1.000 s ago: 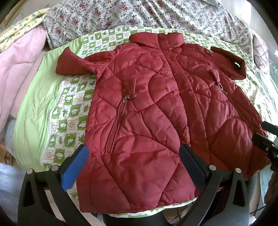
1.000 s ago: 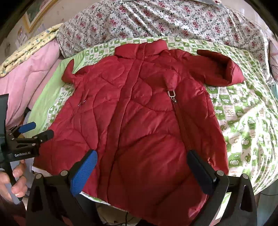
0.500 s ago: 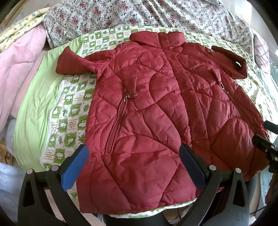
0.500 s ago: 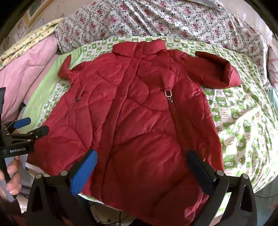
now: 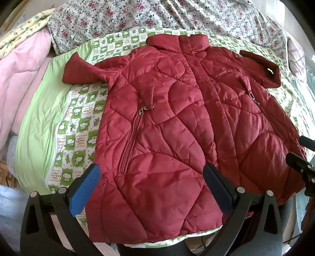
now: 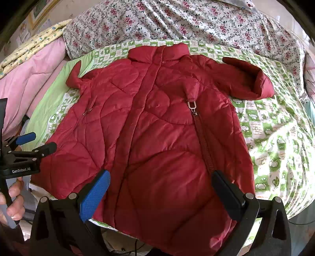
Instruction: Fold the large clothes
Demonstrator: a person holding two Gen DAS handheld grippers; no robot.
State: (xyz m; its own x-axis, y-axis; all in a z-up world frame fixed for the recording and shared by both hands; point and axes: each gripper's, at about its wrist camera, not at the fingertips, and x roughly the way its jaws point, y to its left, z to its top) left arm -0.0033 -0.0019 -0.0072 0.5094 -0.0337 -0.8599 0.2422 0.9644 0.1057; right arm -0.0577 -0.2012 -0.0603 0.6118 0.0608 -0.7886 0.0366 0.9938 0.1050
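Note:
A dark red quilted jacket (image 5: pixel 177 122) lies flat, front up, on a bed, collar at the far end and hem toward me; it also shows in the right wrist view (image 6: pixel 157 134). Both sleeves are short stubs bent outward at the shoulders. My left gripper (image 5: pixel 151 189) is open and empty, held above the hem's left part. My right gripper (image 6: pixel 161 193) is open and empty above the hem's right part. The left gripper also shows from the side in the right wrist view (image 6: pixel 37 141), at the jacket's left hem corner.
The jacket rests on a green-and-white checked sheet (image 6: pixel 275 137). A floral quilt (image 5: pixel 177 15) lies behind the collar. Pink bedding (image 5: pixel 21 82) is piled at the left. The bed's front edge runs just under the hem.
Both grippers have drifted slightly closer over the hem. The jacket has not moved and both grippers stay open.

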